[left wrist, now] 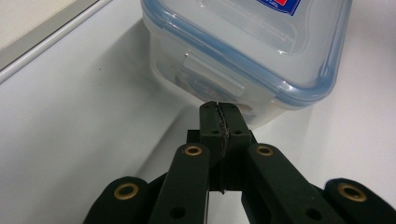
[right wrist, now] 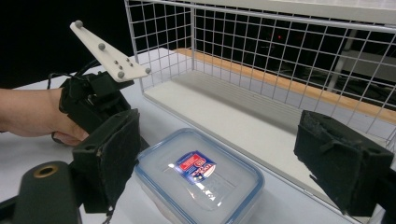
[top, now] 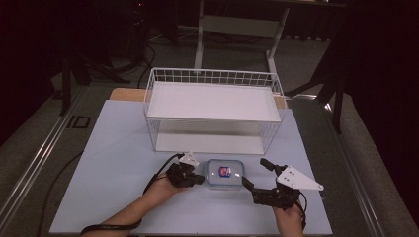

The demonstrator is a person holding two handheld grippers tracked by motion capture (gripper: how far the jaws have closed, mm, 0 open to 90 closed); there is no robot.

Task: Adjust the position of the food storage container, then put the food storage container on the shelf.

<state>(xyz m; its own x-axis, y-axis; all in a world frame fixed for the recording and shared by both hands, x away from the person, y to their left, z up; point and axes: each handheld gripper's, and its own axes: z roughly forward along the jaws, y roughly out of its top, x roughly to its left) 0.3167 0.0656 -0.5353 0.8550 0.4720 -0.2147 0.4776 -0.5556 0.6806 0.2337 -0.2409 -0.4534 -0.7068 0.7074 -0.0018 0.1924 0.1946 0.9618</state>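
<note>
We press closed left gripper [left wrist: 219,106] against clear blue-rimmed plastic lidded box [top: 225,174]; right gripper [top: 257,174] jaws wide open beside it.

item: clear rectangular plastic food container with blue-rimmed snap lid [top: 225,174] | state: lid on, side latch down, red-blue label on top | pose: flat, upright | place: on white table near front edge, just in front of white wire shelf rack [top: 213,109]
</note>
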